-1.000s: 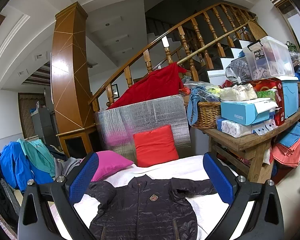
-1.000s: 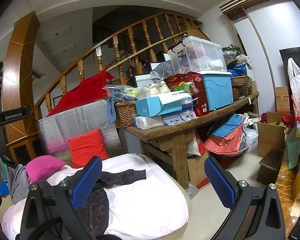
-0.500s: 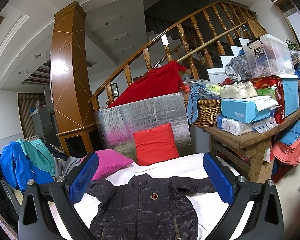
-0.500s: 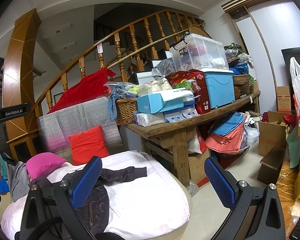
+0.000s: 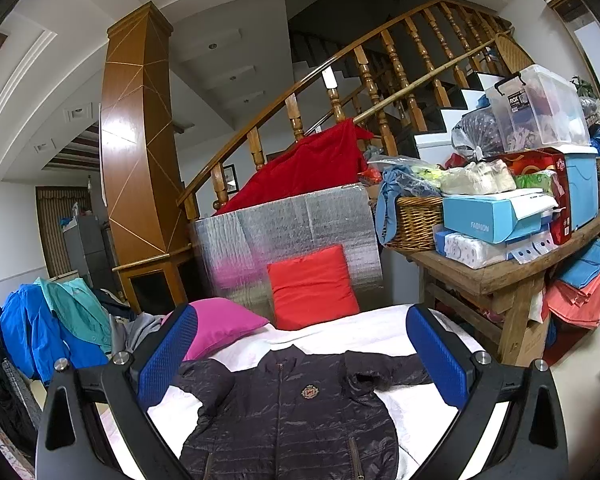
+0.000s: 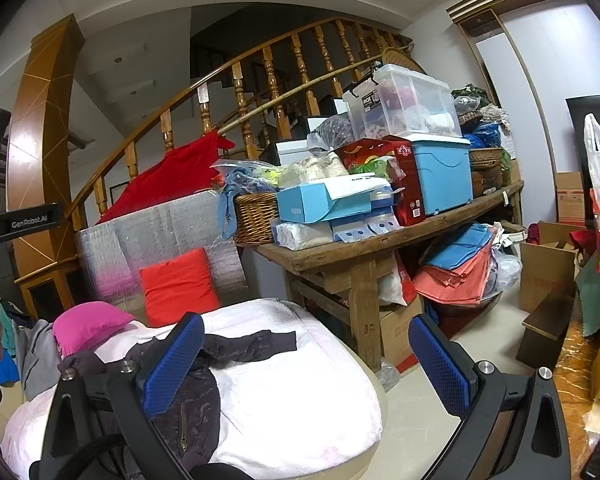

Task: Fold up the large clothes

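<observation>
The left gripper (image 5: 302, 354) stands wide, its blue pads spread apart with nothing between them, hovering above the dark quilted jacket (image 5: 296, 412). The right gripper (image 6: 306, 364) is equally wide and empty, off the jacket's right side, over the edge of the white padded surface (image 6: 300, 400).

Over the last second the left view has dipped slightly: the jacket's chest and badge now sit higher and fuller between the fingers, while the right view has barely shifted. I read this as a slow approach, with no fold started; the jacket lies front up, zipped, sleeves out to both sides.

Beyond the jacket sit a pink cushion (image 5: 216, 326) and a red cushion (image 5: 312, 286) against a silver foil panel (image 5: 284, 228), then the stair railing (image 5: 340, 92).

The left view shows the jacket nearly whole and symmetrical. The right view shows only its right sleeve (image 6: 248, 344) and part of the hem, but it does reveal the surface's rounded right edge and the floor beside the cluttered wooden table (image 6: 364, 244). The left sleeve end is hidden behind a finger, so how it lies is uncertain.
</observation>
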Available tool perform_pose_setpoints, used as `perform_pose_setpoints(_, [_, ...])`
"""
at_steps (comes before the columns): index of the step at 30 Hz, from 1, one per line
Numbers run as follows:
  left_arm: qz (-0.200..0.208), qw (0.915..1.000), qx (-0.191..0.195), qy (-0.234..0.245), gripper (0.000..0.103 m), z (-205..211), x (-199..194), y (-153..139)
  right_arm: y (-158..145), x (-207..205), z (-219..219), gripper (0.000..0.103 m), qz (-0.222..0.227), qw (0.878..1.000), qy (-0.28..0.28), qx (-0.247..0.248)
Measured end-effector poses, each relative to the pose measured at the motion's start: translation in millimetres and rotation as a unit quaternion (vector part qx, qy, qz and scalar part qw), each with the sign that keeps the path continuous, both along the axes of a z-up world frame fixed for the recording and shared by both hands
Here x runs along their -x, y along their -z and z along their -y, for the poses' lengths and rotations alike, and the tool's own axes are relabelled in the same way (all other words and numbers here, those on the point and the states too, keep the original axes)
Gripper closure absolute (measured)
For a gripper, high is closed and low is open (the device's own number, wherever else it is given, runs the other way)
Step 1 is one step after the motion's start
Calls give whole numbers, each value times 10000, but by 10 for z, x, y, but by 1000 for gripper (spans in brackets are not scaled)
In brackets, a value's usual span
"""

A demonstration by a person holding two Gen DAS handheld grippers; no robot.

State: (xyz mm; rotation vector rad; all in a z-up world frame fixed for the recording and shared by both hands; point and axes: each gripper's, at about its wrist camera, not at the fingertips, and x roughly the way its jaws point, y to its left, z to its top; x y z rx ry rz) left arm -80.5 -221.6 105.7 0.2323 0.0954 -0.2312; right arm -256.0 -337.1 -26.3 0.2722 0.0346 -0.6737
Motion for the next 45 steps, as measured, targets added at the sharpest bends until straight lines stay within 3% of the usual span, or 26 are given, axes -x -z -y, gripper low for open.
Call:
perform_pose_setpoints(20, [-68, 10000, -8, -20, 0, -12, -72, 24, -9, -60, -30, 0, -53, 10000, -49, -10])
perform_pose_setpoints(27, [-280, 9995, 66, -159, 0, -428, -310, 227, -12, -436, -21, 0, -306, 9994, -186, -17])
perform_pose_setpoints(34, [-878, 9927, -50, -823, 0, -1318, -1215, 896, 100, -1525, 111, 0, -728, 9950, -653, -218])
perform_pose_setpoints(37, [-1293, 9844, -316, -1148, 0, -1654, -1799, 1338, 192, -2229, 117, 0, -1054, 9849, -1285, -488])
perform_pose_setpoints(41, [-2106, 9664, -623, -1339, 0, -1990, -2646, 1968, 398, -3299, 236, 0, -1351, 9573, -2227, -1254])
perform_pose_setpoints(45, [-2492, 9533, -584, -1600, 0, -2129, -3302, 2432, 848, -4267, 589, 0, -1463, 9262, -2536, -2377])
